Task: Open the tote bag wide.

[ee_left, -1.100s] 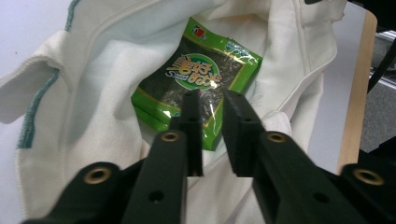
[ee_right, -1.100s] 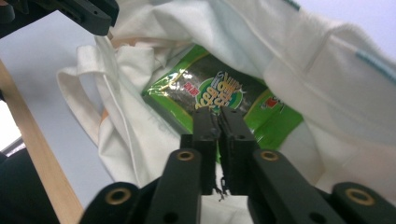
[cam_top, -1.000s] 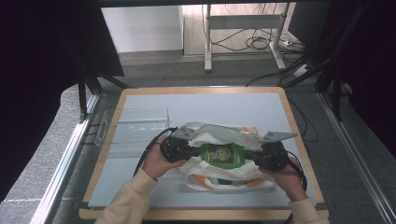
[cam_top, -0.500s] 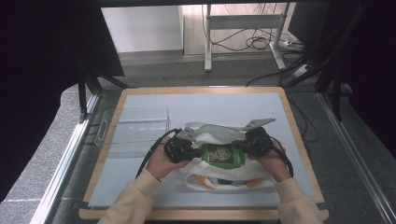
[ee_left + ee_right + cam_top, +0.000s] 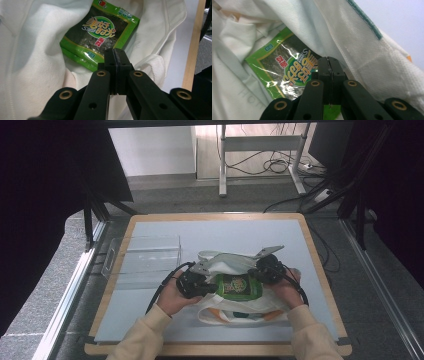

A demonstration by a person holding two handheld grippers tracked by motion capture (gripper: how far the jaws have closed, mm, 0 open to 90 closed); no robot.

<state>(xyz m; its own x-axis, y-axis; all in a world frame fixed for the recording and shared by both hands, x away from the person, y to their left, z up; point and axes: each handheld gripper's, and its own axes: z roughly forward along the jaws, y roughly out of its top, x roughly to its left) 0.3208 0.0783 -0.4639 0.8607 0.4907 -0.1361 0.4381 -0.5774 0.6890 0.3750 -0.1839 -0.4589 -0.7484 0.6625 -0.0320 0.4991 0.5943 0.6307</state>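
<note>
The high view looked forward and down over the table (image 5: 150,222) from six o'clock. Both gripper views sat very close, sharing the green packet (image 5: 100,37) at centre.

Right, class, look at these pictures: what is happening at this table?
A person holds a gripper in each hand over a white cloth bag lying on the table. A green packet of seaweed snack lies in the bag's opening. The left gripper and the right gripper sit at either end of the packet, both with jaws shut. Whether either pinches the bag's cloth or the packet's edge cannot be told. A clear plastic holder stands to the left.
</note>
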